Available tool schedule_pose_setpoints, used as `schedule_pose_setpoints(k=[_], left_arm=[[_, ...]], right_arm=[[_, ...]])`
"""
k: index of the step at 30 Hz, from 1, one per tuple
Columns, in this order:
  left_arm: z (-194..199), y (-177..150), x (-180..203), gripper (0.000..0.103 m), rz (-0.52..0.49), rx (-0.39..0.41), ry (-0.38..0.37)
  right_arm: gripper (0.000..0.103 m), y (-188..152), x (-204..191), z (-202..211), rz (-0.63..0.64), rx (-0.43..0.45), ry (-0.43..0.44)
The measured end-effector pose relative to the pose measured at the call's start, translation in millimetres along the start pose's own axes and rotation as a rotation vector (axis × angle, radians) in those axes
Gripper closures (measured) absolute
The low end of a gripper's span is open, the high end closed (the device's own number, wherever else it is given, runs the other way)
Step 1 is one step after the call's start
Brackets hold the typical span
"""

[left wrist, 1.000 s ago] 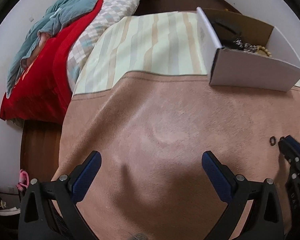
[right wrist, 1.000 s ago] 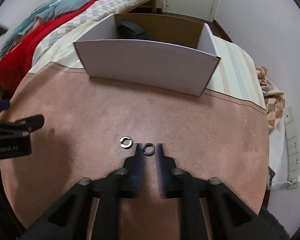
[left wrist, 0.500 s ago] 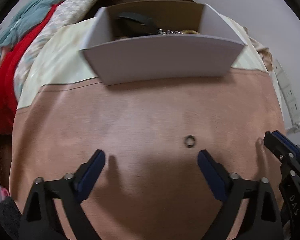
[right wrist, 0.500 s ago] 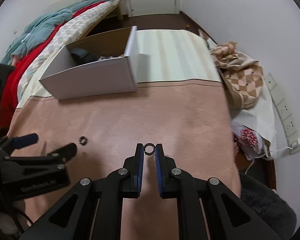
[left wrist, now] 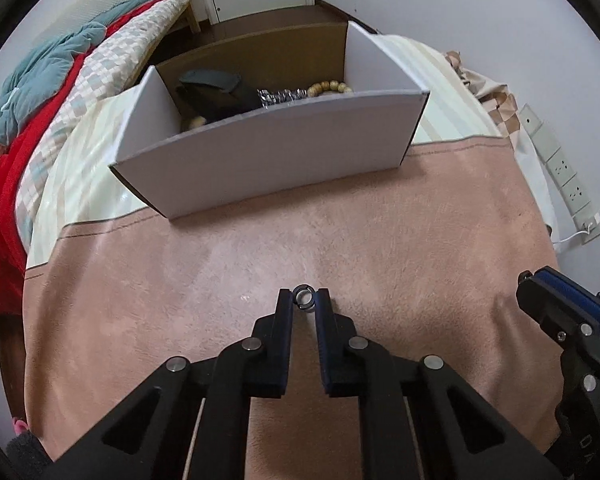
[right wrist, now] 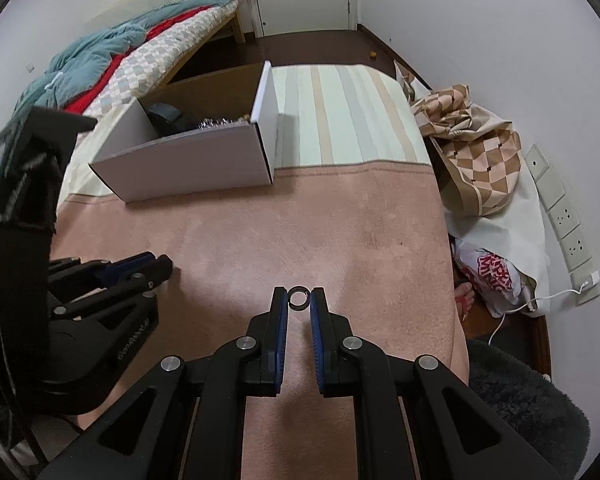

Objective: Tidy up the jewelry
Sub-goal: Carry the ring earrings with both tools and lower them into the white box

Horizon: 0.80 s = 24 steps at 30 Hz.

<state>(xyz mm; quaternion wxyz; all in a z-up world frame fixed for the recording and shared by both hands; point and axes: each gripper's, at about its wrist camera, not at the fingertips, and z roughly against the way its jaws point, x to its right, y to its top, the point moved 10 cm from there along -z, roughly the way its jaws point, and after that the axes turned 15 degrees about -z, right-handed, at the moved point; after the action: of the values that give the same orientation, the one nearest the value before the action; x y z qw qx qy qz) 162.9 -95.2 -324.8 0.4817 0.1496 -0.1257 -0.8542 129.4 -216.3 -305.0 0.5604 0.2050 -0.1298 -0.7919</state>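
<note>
In the left wrist view my left gripper points down at the pink tablecloth. Its jaws are closing on a small dark metal ring, and the tips pinch it. In the right wrist view my right gripper is shut on a second ring, held just above the cloth. The two grippers sit side by side: the right gripper shows at the right edge, the left gripper at the left. Beyond them stands an open white cardboard box holding a wooden bead bracelet, a silver chain and a dark item.
A striped cloth covers the far part of the table. A bed with red and teal blankets lies at the left. A checkered cloth over bags and wall sockets are at the right. A dark furry rug lies below.
My left gripper swung right across the cloth to the loose ring and went from wide open to closed around it. My right gripper lifted its ring off the cloth and moved right.
</note>
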Motion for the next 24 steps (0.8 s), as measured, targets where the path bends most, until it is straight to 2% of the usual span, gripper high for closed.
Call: schedule_pose_setpoints(k=[9, 14, 17, 19, 24], left_arm=[[32, 13, -21, 0.095, 0.036, 0.083, -0.006], [68, 28, -41, 0.095, 0.073, 0.148, -0.020], [84, 44, -57, 0.095, 0.092, 0.179, -0.029], [92, 57, -70, 0.095, 0.086, 0.200, 0.001], [83, 84, -103, 0.095, 0.102, 0.188, 0.019]], right_arm=[[0.092, 20, -11, 23, -0.018, 0.046, 0.044], [0.092, 34, -19, 38, -0.034, 0.070, 0.088], [0.092, 52, -30, 47, -0.032, 0.093, 0.118], [0.093, 70, -39, 50, -0.034, 0.107, 0.142], [0.093, 115, -61, 35, -0.073, 0.087, 0.213]])
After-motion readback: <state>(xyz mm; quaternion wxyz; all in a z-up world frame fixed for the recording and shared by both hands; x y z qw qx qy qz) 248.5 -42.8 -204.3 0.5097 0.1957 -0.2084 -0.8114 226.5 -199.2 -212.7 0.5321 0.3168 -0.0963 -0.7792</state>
